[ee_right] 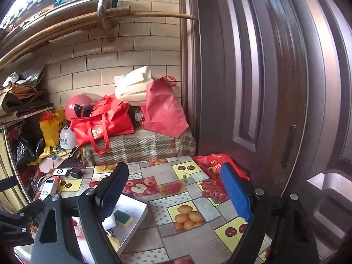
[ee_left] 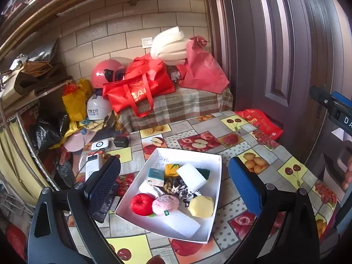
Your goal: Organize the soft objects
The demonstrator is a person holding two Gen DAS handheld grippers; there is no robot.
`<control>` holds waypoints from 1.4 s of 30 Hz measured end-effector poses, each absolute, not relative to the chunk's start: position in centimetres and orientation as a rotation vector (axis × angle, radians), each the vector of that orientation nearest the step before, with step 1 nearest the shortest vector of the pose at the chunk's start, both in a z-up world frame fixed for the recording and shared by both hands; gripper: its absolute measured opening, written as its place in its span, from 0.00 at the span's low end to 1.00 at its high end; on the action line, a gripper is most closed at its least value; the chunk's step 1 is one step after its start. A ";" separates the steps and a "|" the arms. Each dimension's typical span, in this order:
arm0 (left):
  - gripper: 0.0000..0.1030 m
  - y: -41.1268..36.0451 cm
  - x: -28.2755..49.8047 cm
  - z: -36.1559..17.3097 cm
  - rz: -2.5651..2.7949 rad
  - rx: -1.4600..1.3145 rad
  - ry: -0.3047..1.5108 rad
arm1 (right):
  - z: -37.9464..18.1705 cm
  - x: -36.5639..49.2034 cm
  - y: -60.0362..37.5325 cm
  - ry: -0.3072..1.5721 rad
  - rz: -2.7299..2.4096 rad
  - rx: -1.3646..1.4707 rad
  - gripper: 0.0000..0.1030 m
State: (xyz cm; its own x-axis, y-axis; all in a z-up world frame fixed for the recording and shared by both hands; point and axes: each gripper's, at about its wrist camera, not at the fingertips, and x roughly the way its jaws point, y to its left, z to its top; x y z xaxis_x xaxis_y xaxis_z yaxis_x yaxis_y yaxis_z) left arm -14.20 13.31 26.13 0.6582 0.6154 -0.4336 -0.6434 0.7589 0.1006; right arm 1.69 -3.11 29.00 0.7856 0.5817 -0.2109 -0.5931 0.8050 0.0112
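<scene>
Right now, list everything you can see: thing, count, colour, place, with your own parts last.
white tray: one, on the fruit-print tablecloth
red plush apple: one, tray's near left
pink fluffy ball: one, beside the apple
yellow sponge: one, tray's near right
white foam blocks: two, one mid-tray, one at the near edge
green scouring pad: one, tray's far side
tissue packs: two, teal and yellow, tray's far left
power bank: one, white, table's left edge
red tote bag: one, on the plaid-covered bench
helmets: two, pink and white, behind the table
left claw: open, above the tray
right claw: open, empty, over the tablecloth
</scene>
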 end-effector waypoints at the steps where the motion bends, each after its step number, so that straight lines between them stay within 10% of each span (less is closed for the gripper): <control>1: 0.96 13.1 -14.6 26.6 0.741 -0.051 0.459 | 29.5 1.6 -3.8 0.192 0.633 -0.042 0.83; 14: 0.96 13.3 -18.5 27.5 0.925 -0.195 0.551 | 29.7 0.3 -9.4 0.291 0.790 0.126 0.83; 17: 0.96 12.5 -18.6 26.9 0.898 -0.233 0.563 | 28.7 -0.2 -9.8 0.316 0.783 0.127 1.00; 42: 0.96 9.9 -16.7 25.1 0.873 -0.277 0.672 | 28.0 -0.3 -12.6 0.375 0.718 0.117 1.00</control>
State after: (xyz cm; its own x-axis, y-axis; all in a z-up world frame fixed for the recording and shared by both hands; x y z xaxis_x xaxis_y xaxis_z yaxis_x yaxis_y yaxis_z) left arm -16.68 9.94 25.13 0.4555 0.6137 -0.6449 -0.7807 0.6235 0.0418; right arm -0.28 -12.58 28.00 0.6900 0.6610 -0.2949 -0.6194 0.7500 0.2319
